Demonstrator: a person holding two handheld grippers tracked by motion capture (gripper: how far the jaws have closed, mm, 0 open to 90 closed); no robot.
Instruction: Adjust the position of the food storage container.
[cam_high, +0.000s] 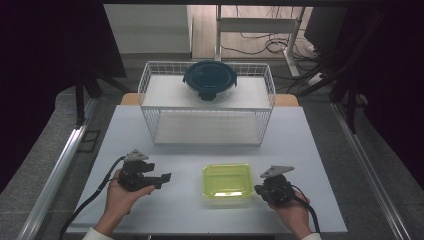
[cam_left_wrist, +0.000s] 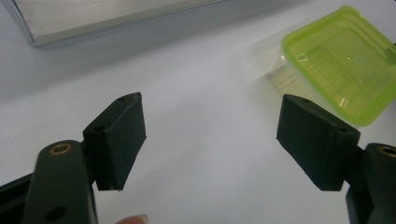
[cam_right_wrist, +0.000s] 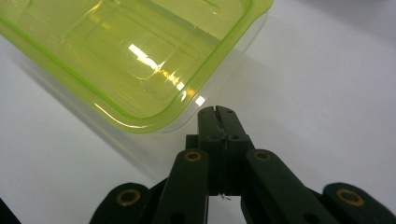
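Note:
A clear rectangular container with a yellow-green lid (cam_high: 227, 181) sits on the white table near its front edge. To its left, my left gripper (cam_high: 162, 180) is held in a hand, pointing towards the container with its jaws apart. In the left gripper view the open left gripper (cam_left_wrist: 210, 135) has only bare table between its pads, and the container (cam_left_wrist: 345, 60) lies further off at the upper right. My right gripper (cam_high: 257, 190) is at the container's right side. In the right gripper view the right gripper (cam_right_wrist: 215, 112) is shut with nothing in it, its tips just short of the rim of the lid (cam_right_wrist: 140, 56).
A white wire rack (cam_high: 207, 105) with two shelves stands at the back of the table (cam_high: 310, 150). A round container with a dark blue lid (cam_high: 210, 80) rests on its top shelf. Bare table lies between the rack and the grippers.

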